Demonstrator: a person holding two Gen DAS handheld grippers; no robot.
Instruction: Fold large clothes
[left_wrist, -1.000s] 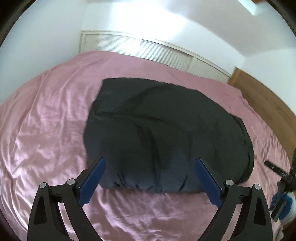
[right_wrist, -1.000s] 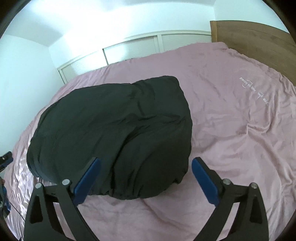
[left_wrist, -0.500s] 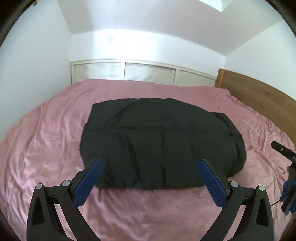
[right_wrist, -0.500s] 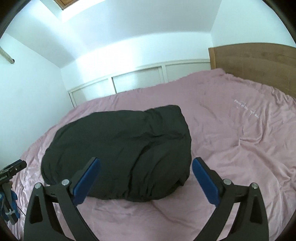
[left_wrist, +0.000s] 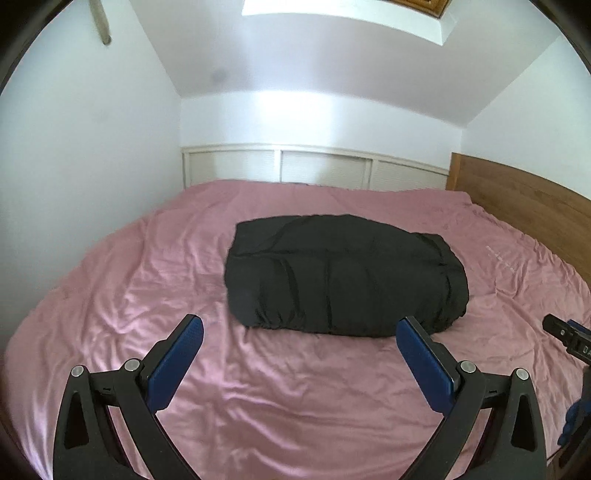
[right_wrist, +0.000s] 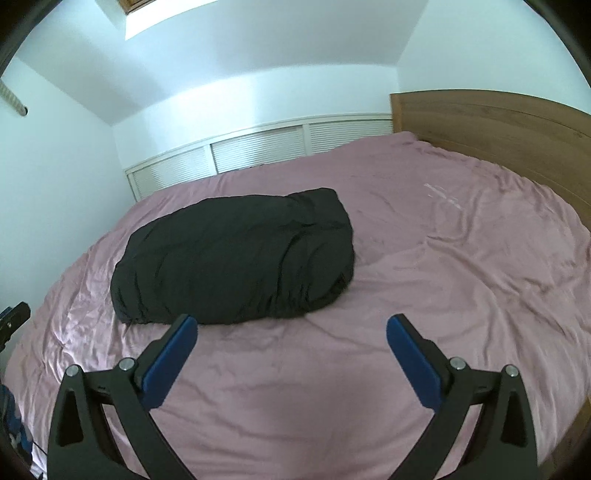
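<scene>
A black puffy garment (left_wrist: 343, 273) lies folded into a thick rectangular bundle in the middle of the pink bed (left_wrist: 147, 277). In the right wrist view the same black garment (right_wrist: 236, 258) sits left of centre. My left gripper (left_wrist: 299, 332) is open, held above the bed short of the bundle's near edge, nothing between its blue pads. My right gripper (right_wrist: 291, 330) is also open and empty, near the bundle's front right corner but apart from it. The tip of the right gripper shows at the right edge of the left wrist view (left_wrist: 569, 338).
The pink bed sheet (right_wrist: 461, 258) is wrinkled, with wide bare areas around the bundle. A wooden headboard (right_wrist: 491, 122) runs along the right. White louvred cupboard doors (left_wrist: 317, 170) line the far wall, and white walls close in on the left.
Both grippers have pulled back and tilted up from the bundle, so it looks smaller and farther off and more wall and ceiling show. The garment has not moved.
</scene>
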